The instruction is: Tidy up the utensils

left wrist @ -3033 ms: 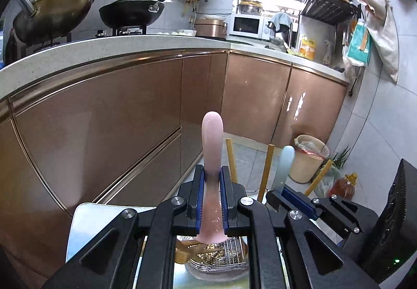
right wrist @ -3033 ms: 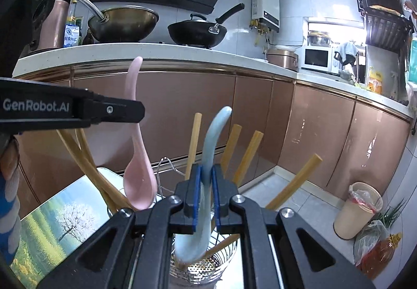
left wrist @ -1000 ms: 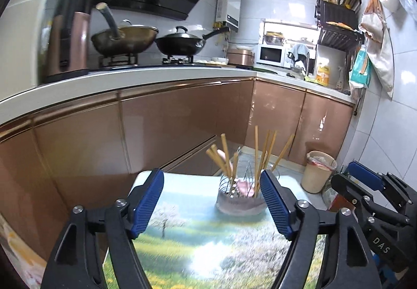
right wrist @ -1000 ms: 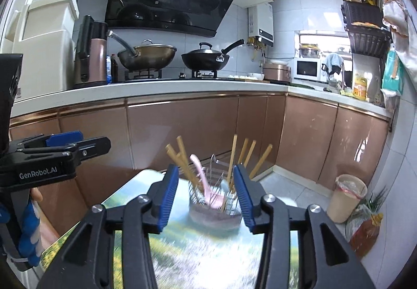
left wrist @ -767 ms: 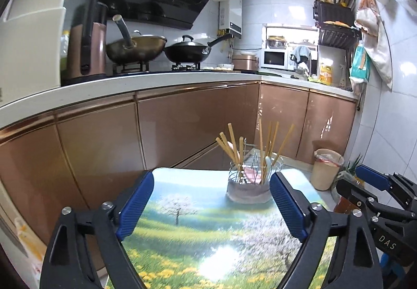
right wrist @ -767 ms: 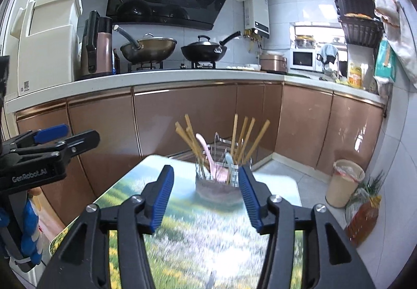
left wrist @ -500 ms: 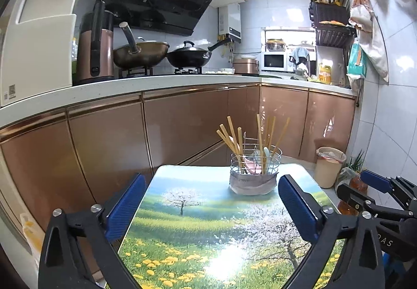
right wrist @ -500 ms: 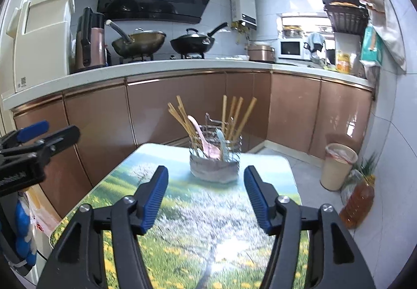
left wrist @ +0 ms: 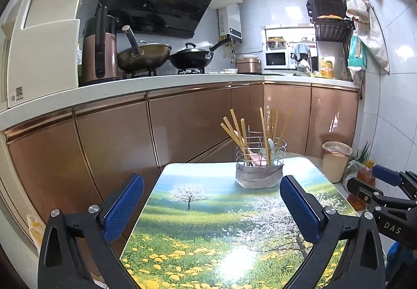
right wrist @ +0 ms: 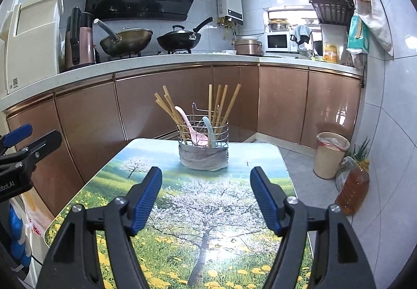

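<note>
A wire utensil holder [left wrist: 259, 167] [right wrist: 203, 148] stands at the far end of the small table [left wrist: 208, 223] [right wrist: 208, 210]. In it lean several wooden chopsticks [right wrist: 166, 109], a pink spoon [right wrist: 191, 130] and a pale blue spoon [right wrist: 209, 130]. My left gripper [left wrist: 212, 191] is open wide, well short of the holder, with nothing between its fingers. My right gripper [right wrist: 206, 184] hangs over the near half of the table; its jaws are opening and nothing is between them. The right gripper's tip [left wrist: 385, 175] shows at the left wrist view's right edge.
Copper kitchen cabinets [right wrist: 182, 96] run behind the table, with woks [right wrist: 127, 40] on the counter. On the floor to the right are a bin [right wrist: 329, 154] and an oil bottle [right wrist: 353, 190]. The left gripper's arm [right wrist: 23, 153] shows at the right wrist view's left edge.
Both grippers let go of their spoons into the holder, drew back from it along the table and sank a little. Both sets of jaws have widened.
</note>
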The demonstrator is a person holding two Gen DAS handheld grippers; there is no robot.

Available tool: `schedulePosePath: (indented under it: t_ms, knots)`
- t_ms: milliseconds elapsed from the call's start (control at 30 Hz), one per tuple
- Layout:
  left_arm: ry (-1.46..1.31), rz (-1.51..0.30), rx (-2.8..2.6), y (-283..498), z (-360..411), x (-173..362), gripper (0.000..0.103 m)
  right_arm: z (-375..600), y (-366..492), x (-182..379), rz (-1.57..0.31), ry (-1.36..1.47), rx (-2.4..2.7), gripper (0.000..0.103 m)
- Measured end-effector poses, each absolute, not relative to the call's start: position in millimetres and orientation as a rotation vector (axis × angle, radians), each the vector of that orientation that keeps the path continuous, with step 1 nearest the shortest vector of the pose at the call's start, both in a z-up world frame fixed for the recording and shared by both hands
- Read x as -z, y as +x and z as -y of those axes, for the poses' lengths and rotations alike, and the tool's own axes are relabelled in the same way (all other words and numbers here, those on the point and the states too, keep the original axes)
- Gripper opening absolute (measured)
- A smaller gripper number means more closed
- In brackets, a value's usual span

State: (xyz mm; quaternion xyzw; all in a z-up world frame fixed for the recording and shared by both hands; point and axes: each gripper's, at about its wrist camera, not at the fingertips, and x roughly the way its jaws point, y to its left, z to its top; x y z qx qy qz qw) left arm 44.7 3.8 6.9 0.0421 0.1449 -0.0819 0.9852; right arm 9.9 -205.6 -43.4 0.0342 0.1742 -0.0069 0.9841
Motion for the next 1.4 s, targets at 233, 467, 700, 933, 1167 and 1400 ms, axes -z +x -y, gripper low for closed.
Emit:
schedulePosePath:
  t_ms: [233, 467, 700, 933, 1167, 1400]
  knots:
    - [0.076, -0.3, 0.157, 49.1, -7.2, -3.2, 0.103, 207.9, 14.1, 51.5, -0.349, 0.068, 0.032, 0.074]
    - [0.063, -0.315, 0.149, 56.8, -12.2, 1.1, 0.103, 210.6, 19.5, 58.7, -0.36, 0.065, 0.049, 0.075]
    - [0.059, -0.322, 0.144, 60.0, -12.8, 6.9, 0.103, 218.9, 23.0, 65.2, -0.372, 0.078, 0.069, 0.075]
    - [0.057, -0.326, 0.142, 62.8, -11.7, 9.2, 0.103, 220.6, 26.7, 67.2, -0.378, 0.078, 0.078, 0.075]
    - [0.057, -0.335, 0.134, 68.3, -12.2, 12.5, 0.103, 222.8, 28.4, 69.8, -0.381, 0.079, 0.083, 0.075]
    - [0.063, -0.342, 0.134, 70.6, -10.1, 14.2, 0.103, 226.9, 30.3, 71.4, -0.384, 0.082, 0.088, 0.075]
